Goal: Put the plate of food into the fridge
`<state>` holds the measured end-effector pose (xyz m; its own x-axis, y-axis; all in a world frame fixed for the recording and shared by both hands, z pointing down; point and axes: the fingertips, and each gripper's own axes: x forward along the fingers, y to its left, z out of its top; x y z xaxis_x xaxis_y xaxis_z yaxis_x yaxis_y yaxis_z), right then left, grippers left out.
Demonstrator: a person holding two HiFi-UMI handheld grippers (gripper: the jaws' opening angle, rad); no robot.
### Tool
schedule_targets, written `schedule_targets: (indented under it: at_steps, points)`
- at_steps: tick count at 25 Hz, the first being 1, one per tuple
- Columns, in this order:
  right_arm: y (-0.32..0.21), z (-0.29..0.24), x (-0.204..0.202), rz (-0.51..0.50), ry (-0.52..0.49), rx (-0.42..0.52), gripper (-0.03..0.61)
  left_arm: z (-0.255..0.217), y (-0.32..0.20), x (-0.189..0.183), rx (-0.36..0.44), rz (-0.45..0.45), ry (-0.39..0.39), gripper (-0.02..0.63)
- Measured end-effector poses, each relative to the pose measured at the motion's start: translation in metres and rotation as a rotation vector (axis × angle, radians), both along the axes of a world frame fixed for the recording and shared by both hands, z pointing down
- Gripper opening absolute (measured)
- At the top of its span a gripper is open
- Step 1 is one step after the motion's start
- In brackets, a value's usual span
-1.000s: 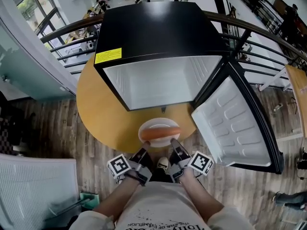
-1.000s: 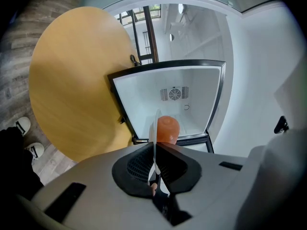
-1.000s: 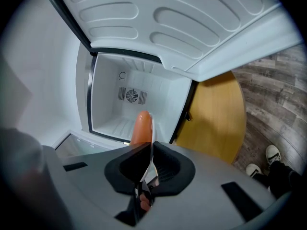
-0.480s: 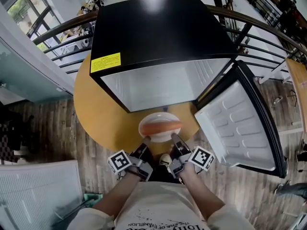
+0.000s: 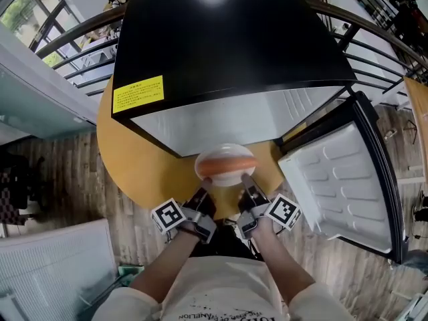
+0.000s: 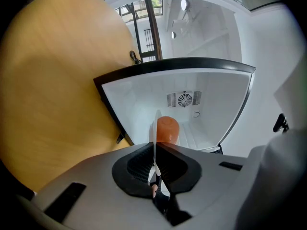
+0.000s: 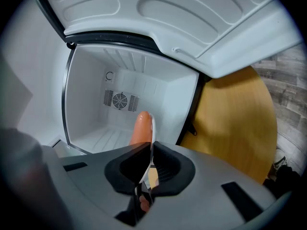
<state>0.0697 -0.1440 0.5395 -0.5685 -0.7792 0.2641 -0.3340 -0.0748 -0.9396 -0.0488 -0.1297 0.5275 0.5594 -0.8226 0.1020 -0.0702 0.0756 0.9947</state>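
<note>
L gripper (image 5: 204, 199): fingers (image 6: 139, 164) pinched tight on plate (image 5: 224, 178) rim, its near-left edge | R gripper (image 5: 246, 184): fingers (image 7: 168, 169) clamped likewise, near-right edge | we hold both fwd, side by side, close together, marker cubes (image 5: 167, 216) turned outward | our bare forearms (image 5: 277, 263) reach out from torso, converging twd grippers

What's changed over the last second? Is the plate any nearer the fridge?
Yes. The plate with the sausage moved forward, away from the person, and is now right at the front edge of the fridge, not yet inside. The left gripper and right gripper went with it. Unchanged: both grippers stay shut on the plate's near rim, and the door stays open.
</note>
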Motion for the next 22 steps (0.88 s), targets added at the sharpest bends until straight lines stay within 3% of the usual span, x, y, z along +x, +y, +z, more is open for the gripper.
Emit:
schedule_targets:
  at_steps: [22]
  points:
    - [-0.085, 0.057, -0.007, 0.08, -0.017, -0.023, 0.035, 0.055, -0.083, -0.007, -0.009, -0.074, 0.024, 0.032]
